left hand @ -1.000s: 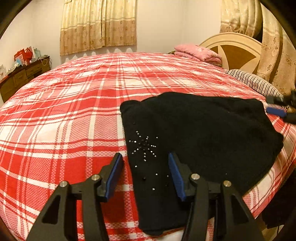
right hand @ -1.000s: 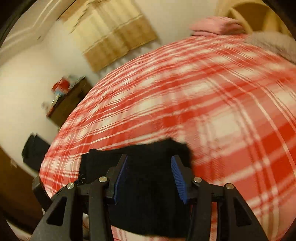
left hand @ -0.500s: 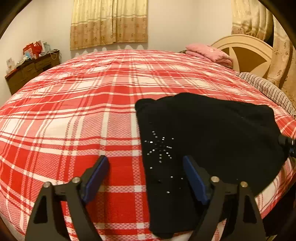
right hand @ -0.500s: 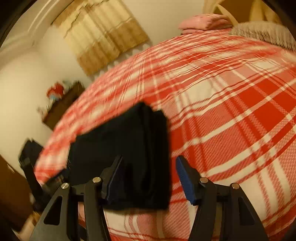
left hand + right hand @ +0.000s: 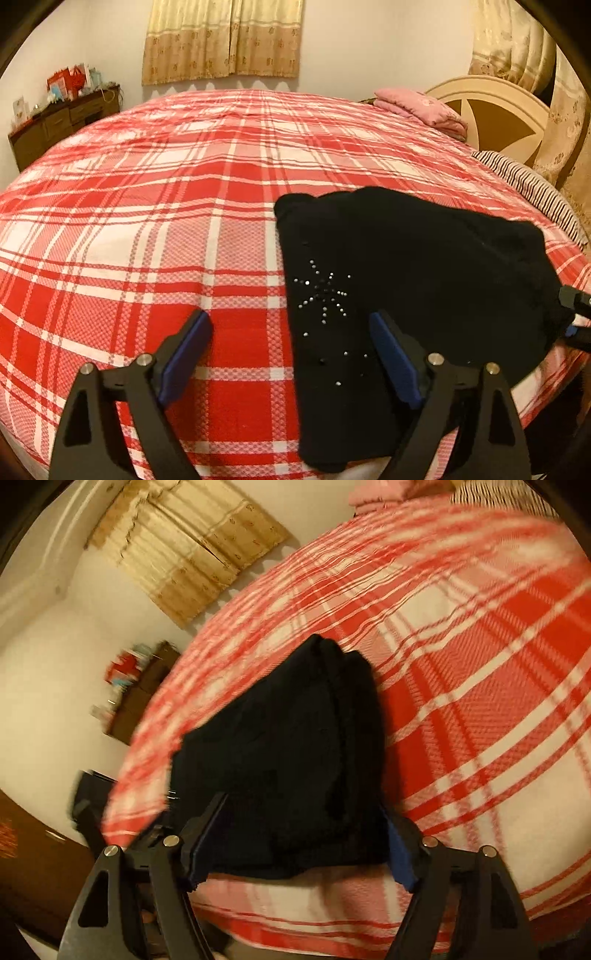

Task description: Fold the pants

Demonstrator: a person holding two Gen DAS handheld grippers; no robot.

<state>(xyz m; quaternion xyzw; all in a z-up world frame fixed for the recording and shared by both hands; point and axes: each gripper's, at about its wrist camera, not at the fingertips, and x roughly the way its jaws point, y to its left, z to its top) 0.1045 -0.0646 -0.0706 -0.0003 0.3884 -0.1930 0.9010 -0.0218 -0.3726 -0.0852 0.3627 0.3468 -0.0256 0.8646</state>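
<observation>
The left gripper [image 5: 290, 350] is seen with fingers spread wide, nothing pinched; the right gripper [image 5: 299, 845] has just been opening, its fingers flanking the cloth without pressing. The folded black knit pants with a rhinestone starburst [image 5: 406, 273] are laid flat near the front edge of the red-and-white plaid bedspread [image 5: 166, 221]. A folded pink blanket [image 5: 421, 107] is noted beyond.

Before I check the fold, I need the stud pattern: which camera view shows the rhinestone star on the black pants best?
The left wrist view: the rhinestone star sits sharp and unobstructed on the black pants, just ahead of the open left gripper. The right wrist view shows only the pants' blurred plain end; no studs are visible there.
</observation>
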